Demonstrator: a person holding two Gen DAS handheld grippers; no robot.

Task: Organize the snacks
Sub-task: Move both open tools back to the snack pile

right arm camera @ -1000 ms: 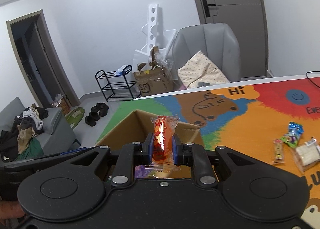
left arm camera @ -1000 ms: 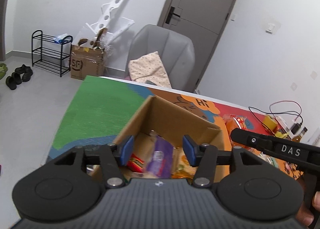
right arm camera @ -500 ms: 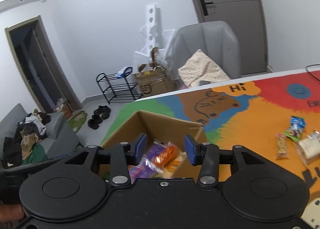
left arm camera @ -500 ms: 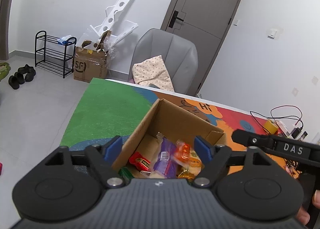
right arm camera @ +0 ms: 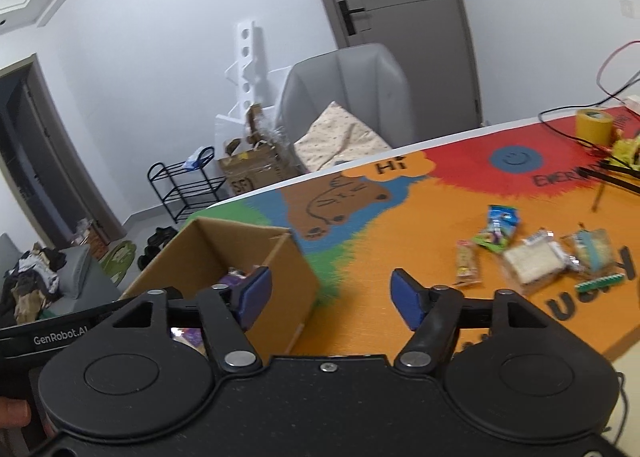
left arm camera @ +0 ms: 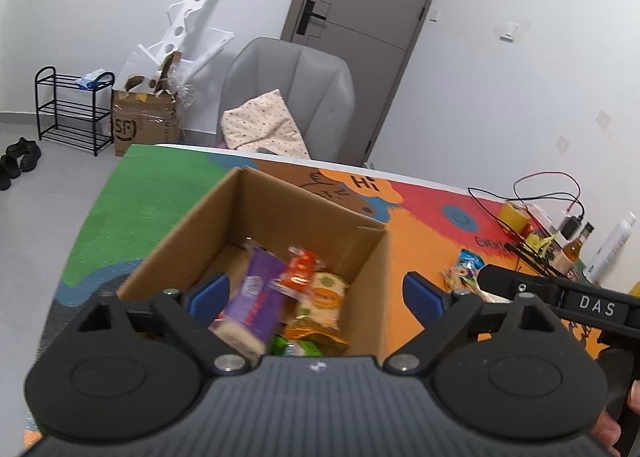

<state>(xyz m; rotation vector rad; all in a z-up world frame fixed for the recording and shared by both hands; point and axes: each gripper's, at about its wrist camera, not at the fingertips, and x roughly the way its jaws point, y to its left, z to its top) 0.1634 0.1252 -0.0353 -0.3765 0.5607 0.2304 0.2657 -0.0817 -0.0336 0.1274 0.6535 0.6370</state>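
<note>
Cardboard box (left arm camera: pixel 288 213) bottom hidden behind left gripper (left arm camera: pixel 316 295); purple snack (left arm camera: pixel 256 297) label blurred, unreadable.

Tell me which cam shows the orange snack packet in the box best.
Left wrist: it looks down into the cardboard box, with the orange snack packet lying on top of the other snacks. In the right wrist view the box wall and left gripper hide it; only a purple wrapper shows.

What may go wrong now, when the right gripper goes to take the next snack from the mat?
1. The loose snacks lie close together, some touching, so the open right gripper may pinch two at once.
2. Black cables run just beyond them; a long reach might snag one.
3. The cardboard box sits beside the gripper; a swing back could bump it.
</note>
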